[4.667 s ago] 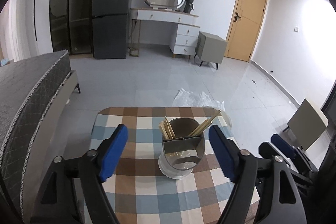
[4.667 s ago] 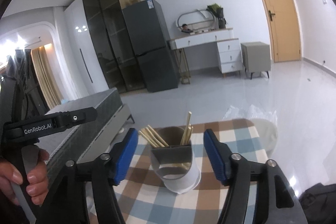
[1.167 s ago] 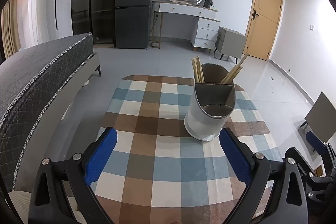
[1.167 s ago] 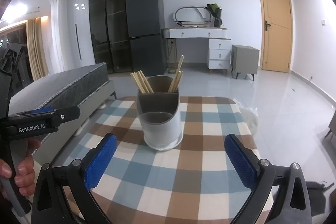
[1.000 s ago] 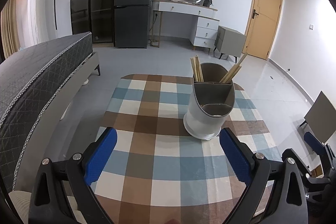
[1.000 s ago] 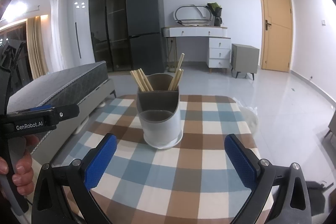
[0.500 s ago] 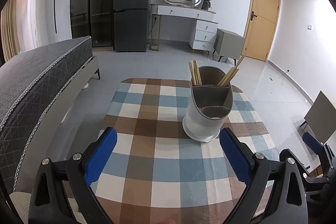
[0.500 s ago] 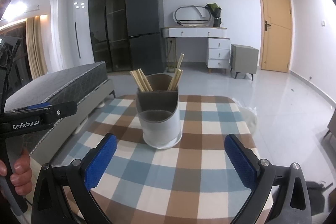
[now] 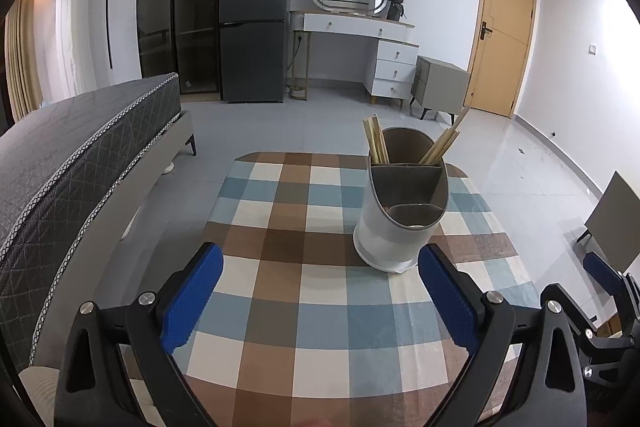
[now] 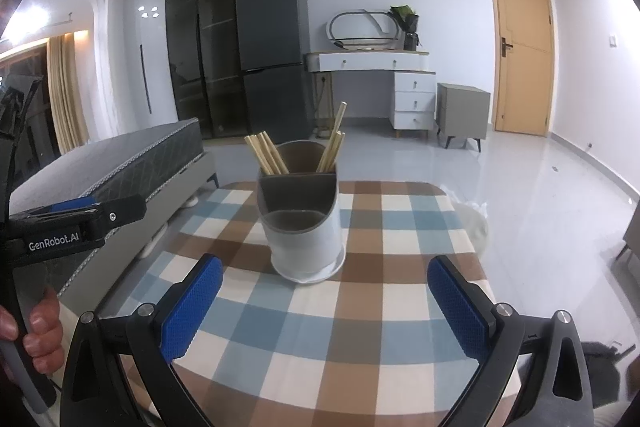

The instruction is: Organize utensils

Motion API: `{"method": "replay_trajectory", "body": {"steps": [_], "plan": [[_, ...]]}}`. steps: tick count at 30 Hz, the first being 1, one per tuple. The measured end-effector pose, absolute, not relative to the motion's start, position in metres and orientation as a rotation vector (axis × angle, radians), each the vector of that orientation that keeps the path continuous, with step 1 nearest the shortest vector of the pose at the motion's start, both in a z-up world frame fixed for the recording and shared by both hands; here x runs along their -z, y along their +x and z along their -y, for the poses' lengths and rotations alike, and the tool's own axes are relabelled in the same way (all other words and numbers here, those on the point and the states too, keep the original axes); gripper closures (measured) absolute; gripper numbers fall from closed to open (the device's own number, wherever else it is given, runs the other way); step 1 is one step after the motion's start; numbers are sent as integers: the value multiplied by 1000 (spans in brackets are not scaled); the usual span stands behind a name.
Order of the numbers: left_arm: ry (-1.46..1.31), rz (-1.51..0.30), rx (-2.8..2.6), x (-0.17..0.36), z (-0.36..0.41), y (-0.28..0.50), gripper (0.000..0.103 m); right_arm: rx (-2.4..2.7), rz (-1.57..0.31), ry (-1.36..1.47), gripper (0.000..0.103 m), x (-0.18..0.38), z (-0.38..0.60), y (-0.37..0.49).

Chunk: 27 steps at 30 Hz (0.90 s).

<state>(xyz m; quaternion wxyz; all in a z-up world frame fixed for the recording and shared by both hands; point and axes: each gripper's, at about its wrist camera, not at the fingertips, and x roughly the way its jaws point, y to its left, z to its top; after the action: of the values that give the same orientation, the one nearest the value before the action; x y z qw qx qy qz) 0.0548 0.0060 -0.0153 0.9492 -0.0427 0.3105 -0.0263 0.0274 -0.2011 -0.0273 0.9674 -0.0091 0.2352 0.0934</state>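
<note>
A white utensil holder [image 9: 400,223] [image 10: 305,227] with grey inner compartments stands upright on the checked tablecloth [image 9: 304,291] [image 10: 360,311]. Wooden chopsticks [image 9: 375,146] [image 10: 267,154] lean in its rear compartments, in two bunches; the front compartment looks empty. My left gripper [image 9: 320,299] hangs open above the near part of the table, with the holder ahead and to the right. My right gripper [image 10: 325,303] is open too, with the holder just ahead of its fingers. Neither holds anything.
A grey bed [image 9: 60,155] runs along the table's left side. A hand [image 10: 40,331] grips the left tool's handle at the right wrist view's left edge. A fridge [image 9: 256,15], dresser [image 9: 360,39], nightstand [image 9: 440,87] and door [image 9: 504,31] stand far behind.
Since 4.7 s ago both grippers have pulled back from around the holder and opened wider. Over the last second the views barely shift.
</note>
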Motion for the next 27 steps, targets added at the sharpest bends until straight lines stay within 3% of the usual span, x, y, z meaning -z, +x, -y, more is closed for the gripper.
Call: {"method": "replay_trajectory", "body": {"steps": [27], "plan": [[-54,-586,58,13,3,49,8,-184,-496,-1,0,31,204,30]]}}
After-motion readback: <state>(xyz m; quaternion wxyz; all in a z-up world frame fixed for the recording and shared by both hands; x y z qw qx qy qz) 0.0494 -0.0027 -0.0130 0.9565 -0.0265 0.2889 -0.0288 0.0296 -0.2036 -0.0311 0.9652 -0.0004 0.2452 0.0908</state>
